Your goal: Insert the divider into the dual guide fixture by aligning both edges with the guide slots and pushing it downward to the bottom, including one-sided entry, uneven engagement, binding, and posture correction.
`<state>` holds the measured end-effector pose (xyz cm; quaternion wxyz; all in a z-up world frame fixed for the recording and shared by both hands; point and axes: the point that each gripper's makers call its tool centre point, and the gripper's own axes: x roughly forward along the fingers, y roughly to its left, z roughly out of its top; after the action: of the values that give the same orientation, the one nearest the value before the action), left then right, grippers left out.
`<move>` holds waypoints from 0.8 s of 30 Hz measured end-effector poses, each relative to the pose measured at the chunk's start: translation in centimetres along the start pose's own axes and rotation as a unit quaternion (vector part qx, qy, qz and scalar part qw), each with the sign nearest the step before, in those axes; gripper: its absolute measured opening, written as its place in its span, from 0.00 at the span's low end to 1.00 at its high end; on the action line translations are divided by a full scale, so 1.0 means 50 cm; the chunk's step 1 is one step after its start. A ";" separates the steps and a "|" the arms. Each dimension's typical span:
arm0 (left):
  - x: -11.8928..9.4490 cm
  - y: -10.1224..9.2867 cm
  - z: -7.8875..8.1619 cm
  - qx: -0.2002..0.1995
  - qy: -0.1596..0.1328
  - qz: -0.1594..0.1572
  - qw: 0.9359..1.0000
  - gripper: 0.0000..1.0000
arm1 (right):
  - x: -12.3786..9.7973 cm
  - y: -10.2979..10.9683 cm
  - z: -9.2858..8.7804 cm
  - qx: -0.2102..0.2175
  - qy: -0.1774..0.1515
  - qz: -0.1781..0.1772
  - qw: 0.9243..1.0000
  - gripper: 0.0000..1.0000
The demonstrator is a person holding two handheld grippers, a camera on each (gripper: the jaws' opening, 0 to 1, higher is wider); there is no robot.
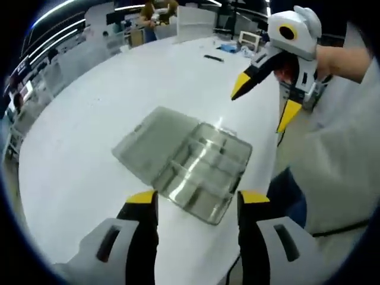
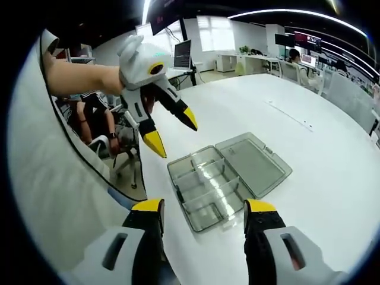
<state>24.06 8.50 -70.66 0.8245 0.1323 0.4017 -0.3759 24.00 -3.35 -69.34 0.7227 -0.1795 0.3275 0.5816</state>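
Note:
A clear plastic compartment tray (image 1: 240, 175) lies on the white table (image 1: 89, 148) with its lid (image 1: 154, 141) folded open flat beside it. Clear dividers (image 2: 202, 176) stand in the slots of the tray (image 2: 178, 191), next to the lid (image 2: 256, 159). My left gripper (image 1: 198, 199) hangs open just short of the tray's near edge, with nothing between its jaws. My right gripper (image 2: 204, 206) is likewise open and empty above the tray's near end. Each gripper shows in the other's view, raised over the table edge with its jaws spread: the right gripper (image 1: 264, 101) and the left gripper (image 2: 172, 130).
The table's rim (image 1: 274, 148) runs close beside the tray, with the person's grey clothing (image 1: 338, 148) right behind it. A black pen (image 1: 212, 57) and a blue item (image 1: 227, 47) lie at the far end. A seated person (image 2: 101, 127) and chairs are off the table's side.

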 end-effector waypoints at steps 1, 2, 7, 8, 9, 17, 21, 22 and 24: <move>-0.002 -0.003 0.002 -0.006 -0.006 -0.001 1.000 0.52 | 0.000 0.000 0.000 0.000 0.000 0.000 1.000 0.51; -0.003 -0.005 0.003 -0.011 -0.011 0.000 1.000 0.53 | 0.000 0.000 0.000 0.000 0.000 0.000 1.000 0.51; -0.007 -0.011 0.003 -0.024 -0.025 0.008 0.999 0.55 | 0.000 0.001 -0.002 -0.001 0.001 0.001 1.000 0.51; -0.009 -0.015 0.004 -0.028 -0.029 0.009 0.999 0.55 | 0.000 0.000 -0.003 0.000 0.000 0.001 1.000 0.51; -0.010 -0.017 0.003 -0.030 -0.031 0.009 0.999 0.55 | 0.000 0.000 -0.003 0.000 0.000 0.001 1.000 0.51; -0.007 -0.024 -0.013 -0.050 -0.043 0.025 0.997 0.64 | -0.003 -0.002 -0.011 0.002 0.002 0.001 1.000 0.51; -0.007 -0.029 -0.015 -0.057 -0.045 0.025 0.997 0.64 | -0.006 -0.004 -0.016 0.003 0.002 -0.001 1.000 0.51; -0.006 -0.030 -0.015 -0.058 -0.047 0.026 0.997 0.64 | -0.007 -0.006 -0.018 0.004 0.002 -0.001 1.000 0.51; -0.006 -0.031 -0.013 -0.060 -0.050 0.027 0.997 0.65 | -0.009 -0.007 -0.020 0.005 0.002 -0.002 1.000 0.51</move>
<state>22.43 7.94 -70.71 0.8597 0.0749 0.3783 -0.3349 24.02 -4.41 -69.79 0.7240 -0.1776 0.3319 0.5780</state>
